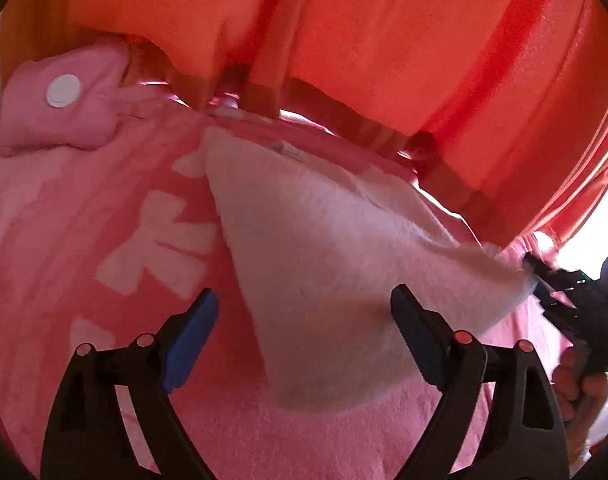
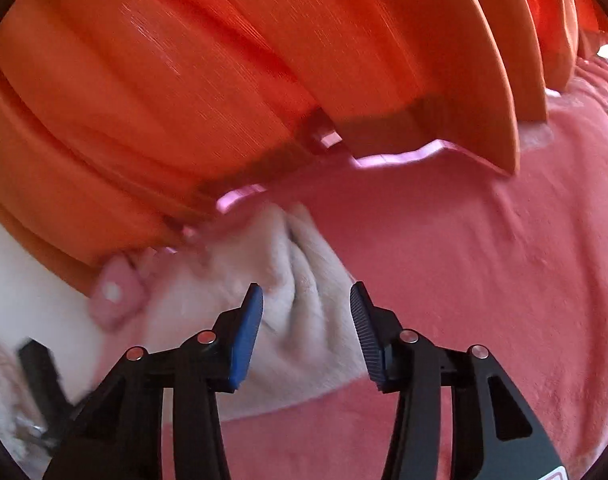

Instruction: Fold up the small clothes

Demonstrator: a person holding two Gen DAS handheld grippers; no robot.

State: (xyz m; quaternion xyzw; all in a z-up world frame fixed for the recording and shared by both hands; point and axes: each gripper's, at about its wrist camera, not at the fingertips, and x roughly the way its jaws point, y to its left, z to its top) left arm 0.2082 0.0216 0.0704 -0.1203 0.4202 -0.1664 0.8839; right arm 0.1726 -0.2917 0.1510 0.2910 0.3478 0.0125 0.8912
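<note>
A small pink fleece garment (image 1: 115, 216) with white bow prints lies spread on a pink towel (image 1: 304, 436). Part of it is turned over, showing its white inner side (image 1: 324, 264). A pink tab with a white snap button (image 1: 63, 91) sits at its far left. My left gripper (image 1: 304, 320) is open just above the white flap. My right gripper (image 2: 306, 312) is open, its fingers on either side of a bunched ridge of the white inner side (image 2: 304, 280). In the left wrist view the right gripper (image 1: 552, 284) is at the flap's right corner.
An orange curtain (image 1: 344, 40) hangs right behind the garment and shows in the right wrist view (image 2: 183, 80) too. The pink towel (image 2: 484, 260) stretches to the right. A bare white surface (image 2: 19, 280) shows at the left.
</note>
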